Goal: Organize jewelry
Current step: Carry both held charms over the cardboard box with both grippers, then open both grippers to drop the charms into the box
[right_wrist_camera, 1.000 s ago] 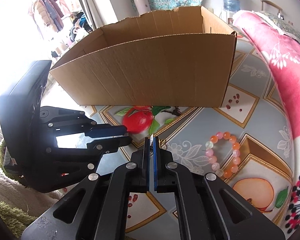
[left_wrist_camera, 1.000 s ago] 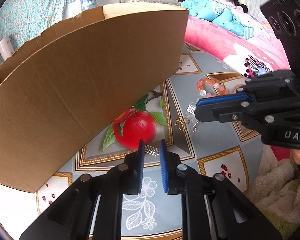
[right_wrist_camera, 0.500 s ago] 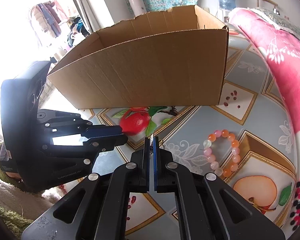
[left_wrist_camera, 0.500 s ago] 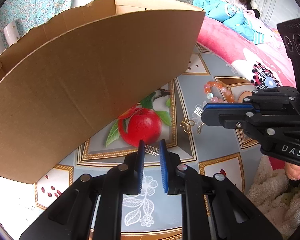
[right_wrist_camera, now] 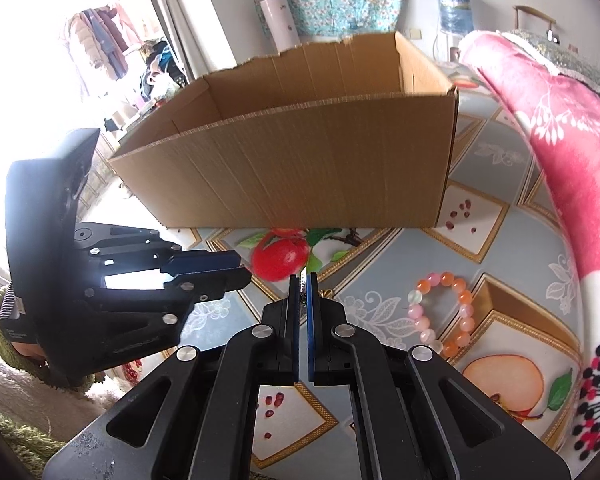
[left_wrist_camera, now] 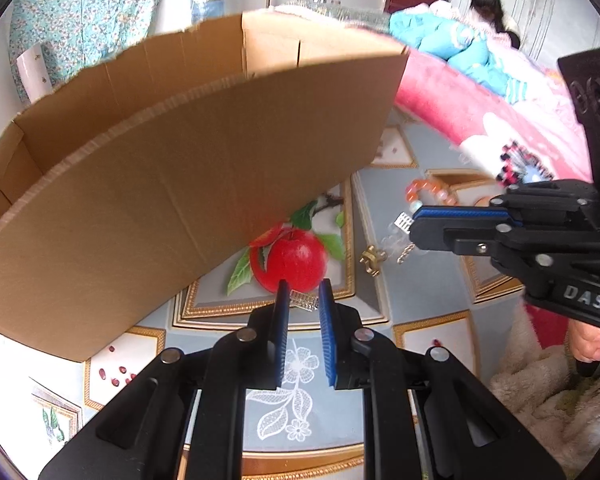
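Fruit-printed tablecloth [right_wrist_camera: 396,264] covers the surface, with a bed under a pink quilt [right_wrist_camera: 540,128] along its right edge. An open cardboard box [right_wrist_camera: 300,168] stands at twelve o'clock from both tools. It is the only container, and as much of its inside as shows over the near wall is bare cardboard; its floor is hidden, so I cannot tell whether any jewelry lies in it. The left gripper [left_wrist_camera: 302,286] has its jaws narrow, with a small rhinestone clip [left_wrist_camera: 302,301] pinched at the very tips. The right gripper [right_wrist_camera: 302,280] is closed to a sliver. In the left wrist view a fine chain with a gold clasp [left_wrist_camera: 374,258] and a silver charm [left_wrist_camera: 404,222] seems to hang from its tips. A bracelet of pink and orange beads [right_wrist_camera: 440,312] lies loose on the cloth at about three o'clock from the right gripper, well clear of the box. Both pieces look caught by very little material, so a jolt or a slight easing of the jaws could drop either one onto the busy pattern, where it would be hard to find. The box wall is tall and both tools sit lower than its rim; a lift that is too shallow could snag the dangling chain on the cardboard edge or let the piece fall outside. The grippers are also near each other, so crossing paths could knock one piece free.
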`<action>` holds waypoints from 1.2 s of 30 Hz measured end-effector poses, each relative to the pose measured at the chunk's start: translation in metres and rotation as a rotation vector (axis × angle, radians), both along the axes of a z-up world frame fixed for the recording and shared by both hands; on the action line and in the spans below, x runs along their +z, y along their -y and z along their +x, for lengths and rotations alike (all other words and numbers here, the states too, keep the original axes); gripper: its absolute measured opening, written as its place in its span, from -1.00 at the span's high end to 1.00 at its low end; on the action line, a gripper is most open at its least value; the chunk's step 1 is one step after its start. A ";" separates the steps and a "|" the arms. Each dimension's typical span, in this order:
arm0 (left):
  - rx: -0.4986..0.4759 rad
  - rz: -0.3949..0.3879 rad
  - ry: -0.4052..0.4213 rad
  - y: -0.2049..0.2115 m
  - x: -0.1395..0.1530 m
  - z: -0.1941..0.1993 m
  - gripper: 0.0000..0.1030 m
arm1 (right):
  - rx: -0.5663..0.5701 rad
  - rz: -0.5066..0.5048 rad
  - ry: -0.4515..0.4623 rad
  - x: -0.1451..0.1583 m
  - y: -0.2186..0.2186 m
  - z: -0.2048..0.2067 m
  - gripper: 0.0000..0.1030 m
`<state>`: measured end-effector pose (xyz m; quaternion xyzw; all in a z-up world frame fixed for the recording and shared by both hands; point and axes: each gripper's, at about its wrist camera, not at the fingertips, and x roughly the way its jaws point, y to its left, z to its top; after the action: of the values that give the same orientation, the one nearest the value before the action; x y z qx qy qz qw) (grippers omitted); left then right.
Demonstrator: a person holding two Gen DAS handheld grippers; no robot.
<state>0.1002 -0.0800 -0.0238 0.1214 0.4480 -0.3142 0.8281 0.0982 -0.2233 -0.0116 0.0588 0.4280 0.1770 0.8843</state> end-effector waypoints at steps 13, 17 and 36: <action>-0.013 -0.155 0.140 -0.030 0.093 -0.025 0.73 | 0.052 0.053 0.196 0.067 0.001 -0.007 0.98; -0.016 -0.194 0.210 -0.035 0.123 -0.017 0.73 | 0.088 0.088 0.270 0.091 0.006 0.005 0.98; 0.142 -0.198 -0.325 -0.037 0.054 0.203 0.73 | 0.181 0.151 -0.081 0.053 0.003 0.178 0.98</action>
<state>0.3033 -0.0427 0.0301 -0.0448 0.5502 -0.3128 0.7730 0.2763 -0.2263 0.0418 0.0934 0.4526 0.2854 0.8396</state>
